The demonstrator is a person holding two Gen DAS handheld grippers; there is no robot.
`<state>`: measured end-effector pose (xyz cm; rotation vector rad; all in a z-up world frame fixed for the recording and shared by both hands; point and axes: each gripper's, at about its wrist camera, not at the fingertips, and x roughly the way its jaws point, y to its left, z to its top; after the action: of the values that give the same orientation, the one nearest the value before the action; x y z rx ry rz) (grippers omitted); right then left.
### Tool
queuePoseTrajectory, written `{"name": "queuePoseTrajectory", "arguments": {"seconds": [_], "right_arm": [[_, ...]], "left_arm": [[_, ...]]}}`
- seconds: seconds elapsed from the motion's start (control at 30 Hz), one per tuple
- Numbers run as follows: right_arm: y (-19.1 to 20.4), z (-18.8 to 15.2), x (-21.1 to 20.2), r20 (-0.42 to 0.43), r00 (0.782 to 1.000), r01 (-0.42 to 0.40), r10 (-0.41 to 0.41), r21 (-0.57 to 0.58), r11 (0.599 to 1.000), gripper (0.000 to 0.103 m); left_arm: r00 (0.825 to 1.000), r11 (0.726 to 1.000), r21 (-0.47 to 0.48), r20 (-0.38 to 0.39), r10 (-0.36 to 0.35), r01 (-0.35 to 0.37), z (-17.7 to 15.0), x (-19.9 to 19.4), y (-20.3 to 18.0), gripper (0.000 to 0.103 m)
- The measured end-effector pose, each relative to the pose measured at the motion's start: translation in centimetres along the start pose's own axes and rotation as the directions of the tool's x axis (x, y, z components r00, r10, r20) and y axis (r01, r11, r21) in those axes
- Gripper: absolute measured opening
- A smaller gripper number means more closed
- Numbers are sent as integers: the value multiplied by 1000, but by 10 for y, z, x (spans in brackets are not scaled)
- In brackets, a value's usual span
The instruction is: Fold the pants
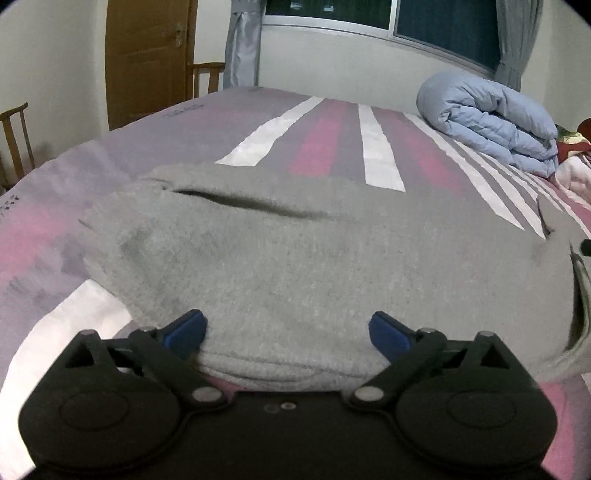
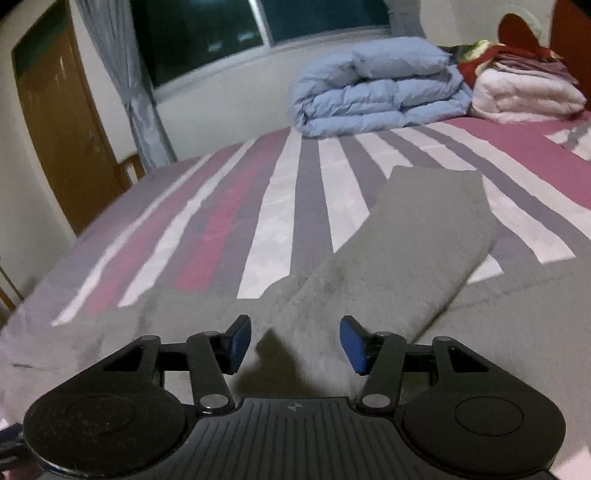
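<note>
Pants point(image 1: 295, 258) of grey fleece lie flat on the striped bedspread point(image 1: 314, 125), their broad part filling the left wrist view with a pocket slit running from 9 to 3 o'clock. In the right wrist view one leg point(image 2: 417, 236) stretches away toward 1 o'clock, long axis pointing at the folded blue duvet point(image 2: 376, 88). The left gripper point(image 1: 288, 328) is spread wide, its blue pads on either side of the near fabric edge. The right gripper point(image 2: 295, 343) also stands apart, holding nothing, over the cloth.

striped bed point(image 2: 280, 206), wooden door point(image 1: 147, 55), dark window point(image 2: 207, 33), grey curtain point(image 2: 129, 85)
</note>
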<state>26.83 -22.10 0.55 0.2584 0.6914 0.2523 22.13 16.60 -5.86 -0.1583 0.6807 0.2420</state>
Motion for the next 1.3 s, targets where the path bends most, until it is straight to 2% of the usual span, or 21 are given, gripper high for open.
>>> {"name": "queuePoseTrajectory", "arguments": {"seconds": [0.1, 0.17, 0.2, 0.37, 0.6, 0.67, 0.73, 0.8, 0.83, 0.9, 0.97, 1.07, 1.1, 1.13, 1.17, 1.3], "right_arm": [[2, 2, 19, -40, 999, 24, -27, -57, 998, 53], [-2, 0, 25, -70, 997, 20, -24, -68, 997, 10], [-4, -1, 25, -78, 996, 28, -33, -68, 997, 3], [-24, -11, -11, -28, 999, 23, -24, -28, 999, 3], [-62, -60, -62, -60, 998, 33, -31, 38, 999, 3], [-68, -60, -74, -14, 999, 32, -31, 51, 998, 16], [-70, -47, -82, 42, 998, 34, -36, 50, 998, 39], [-66, -33, -79, 65, 997, 51, -52, 16, 999, 50], [-63, -24, -74, 69, 996, 53, -52, -12, 999, 52], [-53, -9, -59, 62, 997, 61, -56, -76, 995, 52], [-47, 0, -36, 22, 998, 61, -58, -128, 990, 52], [-47, 5, -10, -13, 997, 76, -79, -173, 982, 52], [-48, 6, -5, -20, 996, 81, -86, -186, 979, 50], [-51, 5, -2, -23, 995, 90, -97, -201, 975, 20], [-57, 3, -2, -31, 995, 87, -95, -198, 976, 5], [-89, -8, -31, 2, 996, 89, -89, -67, 994, 5]], "left_arm": [[1000, 1000, 6, -1, 7, -7, -1, -1, -3, 91], [1000, 1000, -7, 0, 1, -1, -1, 3, -2, 92], [1000, 1000, -13, 0, -3, 3, -2, 4, -1, 92], [1000, 1000, -11, -3, -3, 3, -1, 5, -2, 93], [1000, 1000, -11, 0, -7, 7, -2, 4, -2, 93], [1000, 1000, -10, -1, -4, 4, -1, 4, -2, 93], [1000, 1000, -13, -1, -3, 3, -1, 4, -3, 93], [1000, 1000, -14, -2, -3, 3, -1, 4, -4, 93], [1000, 1000, -13, -2, -2, 2, -1, 4, -4, 93], [1000, 1000, -20, 1, -7, 7, -1, 4, -3, 93], [999, 999, -39, 36, -9, 11, 0, -3, 1, 91], [996, 998, -47, 73, 42, -39, 2, -12, 5, 90], [997, 998, -55, 63, 47, -43, 3, -11, 7, 90], [998, 998, -54, 46, 47, -44, 3, -8, 8, 90], [998, 998, -39, 28, 51, -50, 3, -4, 7, 90], [998, 998, -2, 15, 64, -64, 2, 3, 2, 93]]}}
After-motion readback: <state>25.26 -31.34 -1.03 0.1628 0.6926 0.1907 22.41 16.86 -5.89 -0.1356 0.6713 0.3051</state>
